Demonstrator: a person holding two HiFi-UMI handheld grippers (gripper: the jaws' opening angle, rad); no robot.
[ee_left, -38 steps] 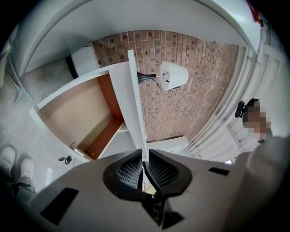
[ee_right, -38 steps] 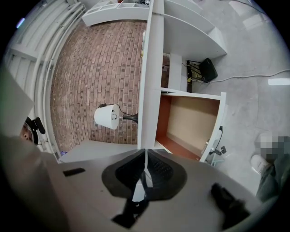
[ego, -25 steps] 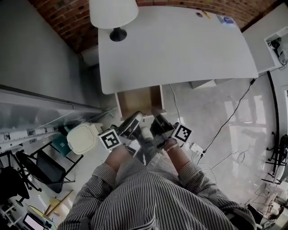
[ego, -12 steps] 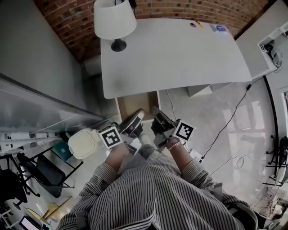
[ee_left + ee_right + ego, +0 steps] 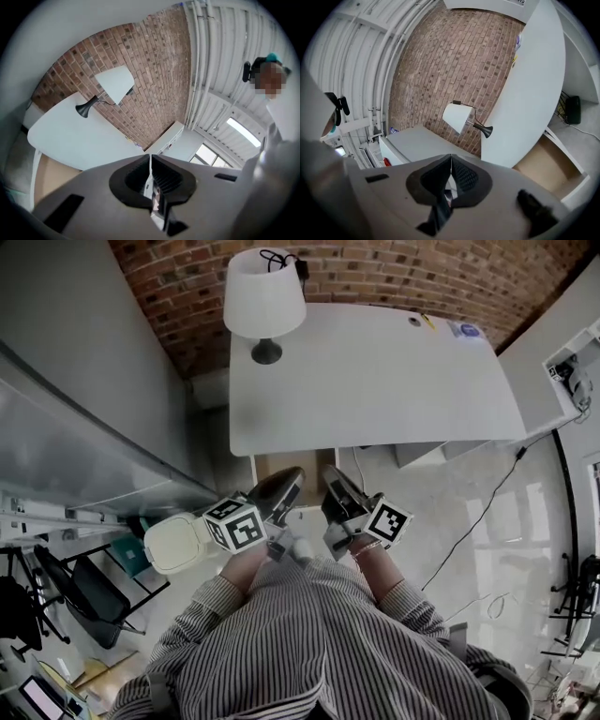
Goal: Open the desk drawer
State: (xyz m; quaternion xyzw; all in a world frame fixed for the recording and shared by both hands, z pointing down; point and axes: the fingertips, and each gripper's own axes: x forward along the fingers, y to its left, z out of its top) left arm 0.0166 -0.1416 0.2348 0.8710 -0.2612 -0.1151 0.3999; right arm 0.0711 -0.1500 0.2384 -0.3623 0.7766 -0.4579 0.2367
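Note:
The white desk (image 5: 375, 371) stands against a brick wall. Its drawer (image 5: 289, 466) sticks out under the front edge, showing a bare wooden bottom; it also shows in the left gripper view (image 5: 51, 171) and the right gripper view (image 5: 548, 164). My left gripper (image 5: 292, 476) hovers over the drawer's front; its jaws have just been closing and now meet with nothing between them (image 5: 150, 159). Beside it, my right gripper (image 5: 333, 486) is shut and empty too (image 5: 451, 159). Neither one touches the drawer.
A white table lamp (image 5: 264, 296) stands on the desk's far left corner. A cream lidded bin (image 5: 173, 542) sits on the floor left of me, a dark chair (image 5: 84, 592) beyond it. Cables (image 5: 478, 512) trail across the floor at right, below a second white unit (image 5: 562, 352).
Both grippers have risen toward the head camera and rolled, their marker cubes turning. The drawer stays pulled out, with less of it showing past the desk edge as the view shifted.

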